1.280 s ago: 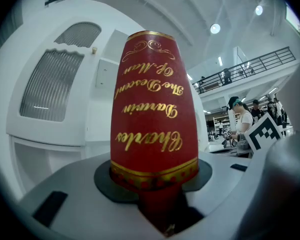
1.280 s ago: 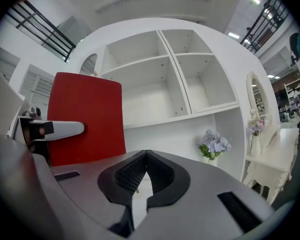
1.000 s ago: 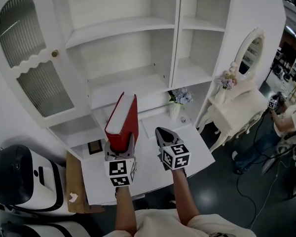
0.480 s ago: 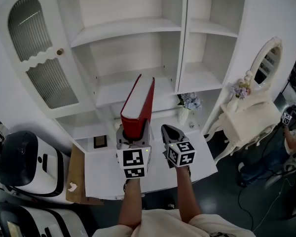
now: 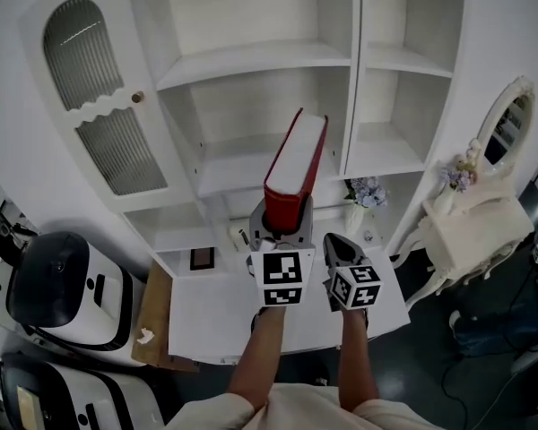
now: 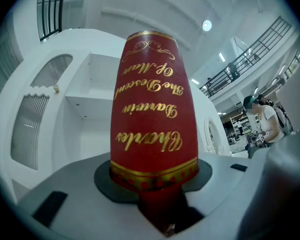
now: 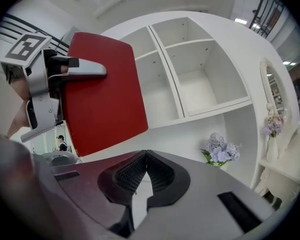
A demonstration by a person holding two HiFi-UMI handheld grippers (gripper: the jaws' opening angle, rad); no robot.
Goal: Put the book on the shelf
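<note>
1. Presently, in the head view, I am watching the left gripper (image 5: 281, 220) clamping the lower end of the red book (image 5: 294, 164). The book is standing up off the jaws and tilting to the right. It is hanging in the air in front of the white shelf unit (image 5: 251, 56), about level with the middle left compartment, and is resting on no board. The right gripper (image 5: 338, 243) is hovering just beside the left one, above the white desk (image 5: 206, 316), and is carrying nothing.

2. In the left gripper view, the spine with its gilt lettering is facing the camera and filling the gap between the jaws, whose pads are pressing on the two covers at the foot. I am judging this a hardback: stiff, not fragile and fairly heavy. Held by one end only, it is likely wanting to swing, and the smooth cover may be sliding under a light squeeze.

3. In the right gripper view, the jaws are meeting tip to tip with nothing between them. The red cover is showing at left, and the compartments beyond are standing empty, with a bunch of flowers (image 7: 220, 153) at lower right. I am judging the sound hold to be across both covers near the spine, so the pages are not fanning. The free gripper could be steadying the top edge.
</note>
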